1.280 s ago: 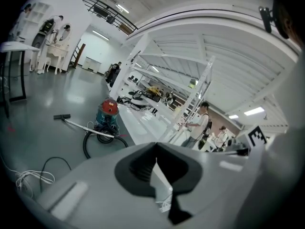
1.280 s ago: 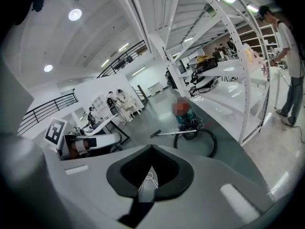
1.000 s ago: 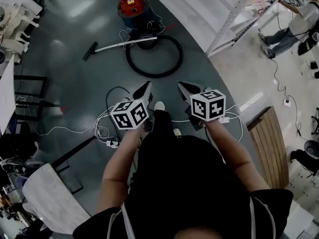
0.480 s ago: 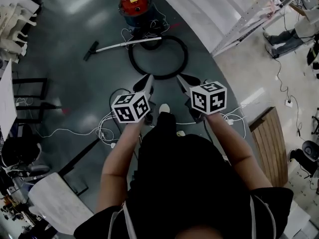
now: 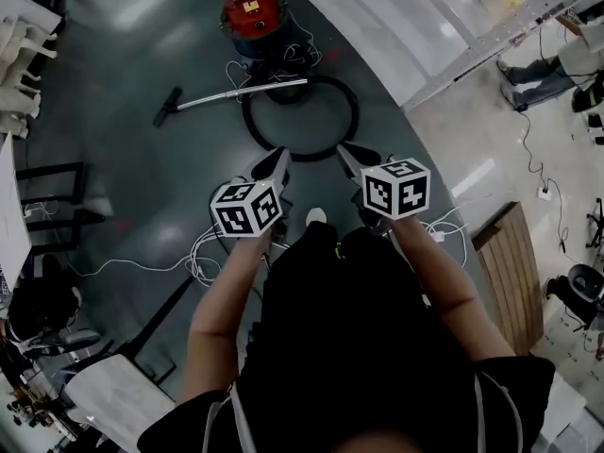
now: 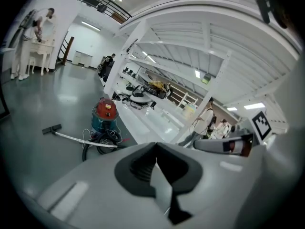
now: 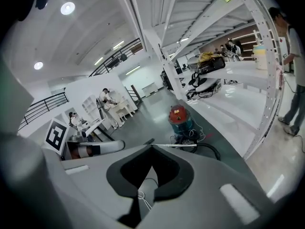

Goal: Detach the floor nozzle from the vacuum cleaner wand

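The red canister vacuum [image 5: 250, 8] stands on the grey floor at the top of the head view, its black hose [image 5: 300, 119] looped in front of it. The metal wand [image 5: 241, 91] lies on the floor and runs left to the black floor nozzle [image 5: 168, 107], which is still joined to it. My left gripper [image 5: 280, 159] and right gripper [image 5: 347, 149] are held side by side just short of the hose loop, both shut and empty. The left gripper view shows the vacuum [image 6: 106, 113], wand [image 6: 86, 140] and nozzle [image 6: 51, 128] ahead; the right gripper view shows the vacuum [image 7: 180, 116] and wand [image 7: 176, 145].
White cables [image 5: 203, 253] trail on the floor beside my feet. A white rack's posts [image 5: 472, 50] stand at the right, with a person [image 5: 547, 64] beyond. A wooden bench [image 5: 514, 272] sits at the right, a black frame [image 5: 52, 196] at the left.
I have walked toward the vacuum. Both grippers moved forward together and now reach the near edge of the hose loop. Both stayed shut.
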`<state>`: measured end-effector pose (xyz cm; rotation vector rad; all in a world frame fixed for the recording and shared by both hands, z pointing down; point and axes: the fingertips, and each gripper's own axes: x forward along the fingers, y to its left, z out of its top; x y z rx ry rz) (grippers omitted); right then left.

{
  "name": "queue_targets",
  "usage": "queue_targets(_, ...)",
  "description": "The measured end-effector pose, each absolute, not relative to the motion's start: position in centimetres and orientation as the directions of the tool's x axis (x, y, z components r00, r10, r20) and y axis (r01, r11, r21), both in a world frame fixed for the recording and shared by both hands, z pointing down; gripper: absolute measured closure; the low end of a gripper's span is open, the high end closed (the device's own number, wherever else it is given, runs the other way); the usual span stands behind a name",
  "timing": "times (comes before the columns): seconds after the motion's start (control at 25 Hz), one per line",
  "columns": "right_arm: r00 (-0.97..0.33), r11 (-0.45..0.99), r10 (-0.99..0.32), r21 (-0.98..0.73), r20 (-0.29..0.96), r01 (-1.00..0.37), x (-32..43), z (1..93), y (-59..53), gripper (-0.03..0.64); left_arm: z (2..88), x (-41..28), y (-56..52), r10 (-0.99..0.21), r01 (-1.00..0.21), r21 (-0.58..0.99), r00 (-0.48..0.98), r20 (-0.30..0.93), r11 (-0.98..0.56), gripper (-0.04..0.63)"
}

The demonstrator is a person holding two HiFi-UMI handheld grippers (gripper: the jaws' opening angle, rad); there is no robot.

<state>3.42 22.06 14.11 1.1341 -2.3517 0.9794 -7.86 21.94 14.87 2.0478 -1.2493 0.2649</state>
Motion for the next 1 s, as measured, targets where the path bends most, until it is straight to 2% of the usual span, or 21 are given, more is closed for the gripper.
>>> queue_targets(0.64, -0.617, 0.434, -0.535, -0.439, 0.577, -0.787, 4.4, 16.5, 13.8, 0.618, 17.5, -8.4, 14.9, -0.69, -0.851, 0.461, 0.491, 0.532, -0.25, 0.588)
queue_targets(1.0, -0.645, 0.493, -0.471, -0.427, 0.602, -0.758, 8.1, 18.6, 5.7, 0.618, 19.7, -5.1, 7.2, -0.705, -0.881, 0.409, 0.445, 0.552, -0.237, 0.588)
